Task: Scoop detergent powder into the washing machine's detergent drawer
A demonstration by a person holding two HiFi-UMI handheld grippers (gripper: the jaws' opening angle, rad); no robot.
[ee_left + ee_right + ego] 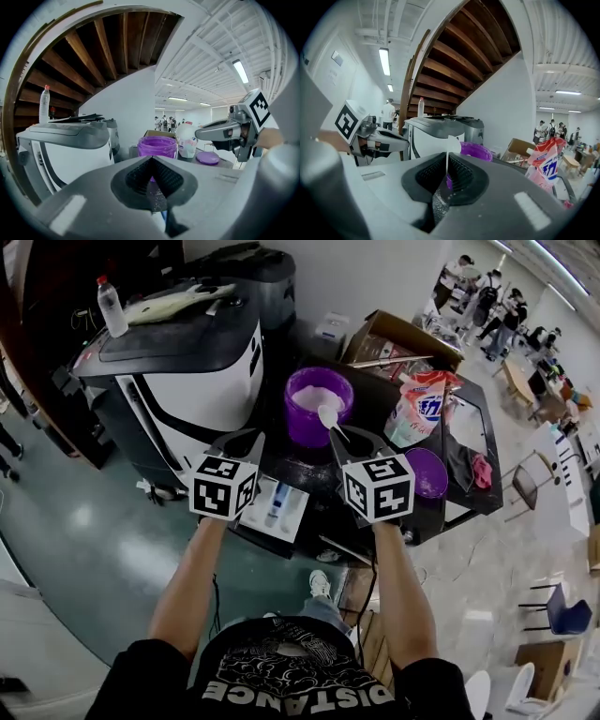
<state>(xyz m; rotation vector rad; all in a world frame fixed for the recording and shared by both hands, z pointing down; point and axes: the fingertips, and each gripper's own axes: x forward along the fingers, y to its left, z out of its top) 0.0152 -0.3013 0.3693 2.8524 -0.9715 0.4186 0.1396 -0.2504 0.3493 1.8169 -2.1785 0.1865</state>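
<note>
A purple tub (317, 401) of white detergent powder stands on a black table beside the washing machine (187, 371). My right gripper (349, 439) is shut on the handle of a white spoon (329, 417), whose bowl hangs over the tub's near rim. The right gripper view shows the spoon (451, 142) edge-on between the fingers, in front of the tub (476, 151). My left gripper (240, 441) is shut and holds nothing. It hovers left of the tub, above the pulled-out detergent drawer (298, 521). In the left gripper view the tub (157, 146) lies straight ahead.
A pink and white detergent bag (419, 407) and the tub's purple lid (427, 472) lie right of the tub. A cardboard box (398, 341) stands behind the table. A water bottle (112, 307) stands on the machine. Several people stand at the far right.
</note>
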